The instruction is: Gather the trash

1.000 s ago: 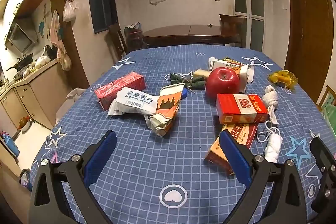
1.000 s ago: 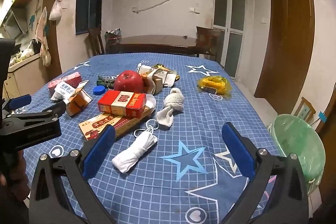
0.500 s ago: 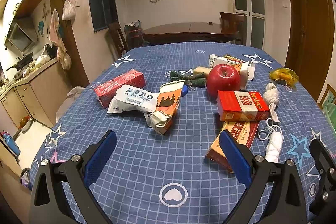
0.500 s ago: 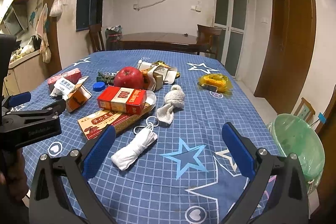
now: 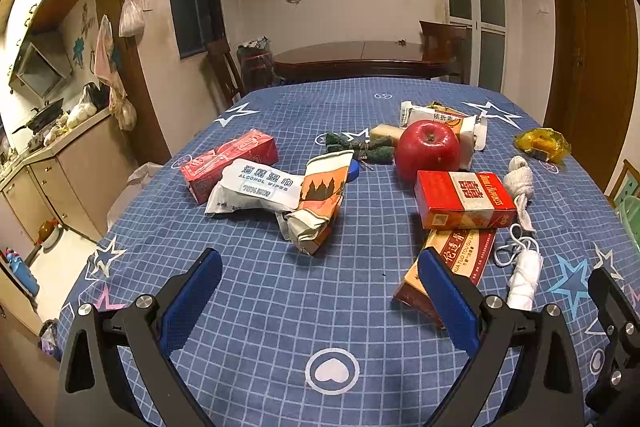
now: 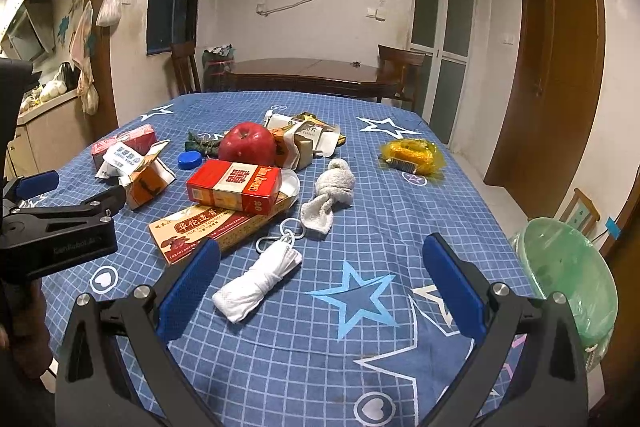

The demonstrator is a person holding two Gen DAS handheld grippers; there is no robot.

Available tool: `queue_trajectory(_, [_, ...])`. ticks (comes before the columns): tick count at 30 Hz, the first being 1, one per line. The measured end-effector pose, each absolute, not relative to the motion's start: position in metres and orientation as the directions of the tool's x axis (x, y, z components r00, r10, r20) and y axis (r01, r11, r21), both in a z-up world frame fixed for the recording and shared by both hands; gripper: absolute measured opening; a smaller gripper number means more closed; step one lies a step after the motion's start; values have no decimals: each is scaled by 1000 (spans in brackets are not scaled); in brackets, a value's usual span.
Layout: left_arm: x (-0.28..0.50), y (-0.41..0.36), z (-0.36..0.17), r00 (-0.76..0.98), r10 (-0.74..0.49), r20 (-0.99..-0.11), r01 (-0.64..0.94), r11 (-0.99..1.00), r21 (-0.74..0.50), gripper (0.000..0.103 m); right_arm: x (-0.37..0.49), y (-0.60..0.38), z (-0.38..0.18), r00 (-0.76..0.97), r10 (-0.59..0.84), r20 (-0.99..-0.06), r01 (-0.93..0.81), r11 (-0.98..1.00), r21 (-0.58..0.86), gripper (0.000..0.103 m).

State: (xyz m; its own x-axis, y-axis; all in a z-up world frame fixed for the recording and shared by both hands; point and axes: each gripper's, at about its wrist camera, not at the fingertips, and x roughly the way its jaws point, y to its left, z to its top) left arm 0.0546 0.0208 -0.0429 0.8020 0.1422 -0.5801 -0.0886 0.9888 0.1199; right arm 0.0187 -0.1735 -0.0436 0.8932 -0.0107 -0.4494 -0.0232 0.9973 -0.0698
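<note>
Hovering with blue-padded jaws spread wide and empty, the right gripper (image 6: 320,283) sits nearest the rolled white cloth bundle (image 6: 258,285), just ahead-left, its long axis running diagonally away toward the red cigarette carton (image 6: 234,187). The left gripper (image 5: 318,291), likewise agape, faces the crumpled orange-and-white carton (image 5: 320,201). A green-lined bin (image 6: 568,279) sits partly cut off beyond the blue checked tablecloth (image 6: 360,347), to the right.

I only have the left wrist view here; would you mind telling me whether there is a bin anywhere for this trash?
Observer: Yes, a green-lined bin stands on the floor off the table's right edge.
Operator: Thank you. Is the right gripper holding anything?
Observer: No, the right gripper is open and empty, above a rolled white cloth.
Operator: Is something hidden behind the red cigarette box?
Observer: A shallow white lid lies against the red cigarette box.
</note>
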Motion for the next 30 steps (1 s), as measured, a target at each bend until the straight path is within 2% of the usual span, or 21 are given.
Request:
queue_trajectory(7, [58, 42, -47, 786, 203, -584, -153, 979, 135, 98, 25, -175, -48, 877, -41, -479, -11, 994, -105, 98])
queue_trajectory(12, [64, 62, -52, 771, 223, -596, -184, 975, 127, 98, 45, -174, -64, 807, -20, -590, -52, 993, -105, 97])
queue_trajectory(18, [70, 60, -57, 765, 193, -614, -144, 981, 129, 98, 72, -168, -87, 721, 84, -688, -114, 994, 2, 74])
queue_trajectory(21, [71, 58, -57, 769, 174, -615, -121, 984, 127, 98, 78, -164, -96, 685, 133, -716, -131, 990, 58, 71])
queue_trajectory(23, [71, 56, -57, 773, 136, -619, -86, 990, 110, 98, 79, -163, -101, 651, 185, -737, -155, 982, 109, 59])
queue_trajectory(25, [70, 52, -56, 780, 84, -621, -37, 995, 88, 98, 78, -163, -104, 628, 257, -734, -191, 966, 175, 37])
queue_trajectory(26, [69, 49, -55, 781, 56, -622, -9, 997, 78, 98, 77, -163, -105, 620, 281, -732, -203, 959, 196, 36])
queue_trajectory(28, [70, 43, -54, 775, -35, -631, 77, 996, 39, 98, 72, -168, -104, 613, 320, -723, -208, 947, 243, 26])
queue_trajectory(30, [71, 36, -53, 762, -117, -637, 157, 988, 6, 98, 69, -178, -101, 617, 326, -716, -182, 944, 274, 22])
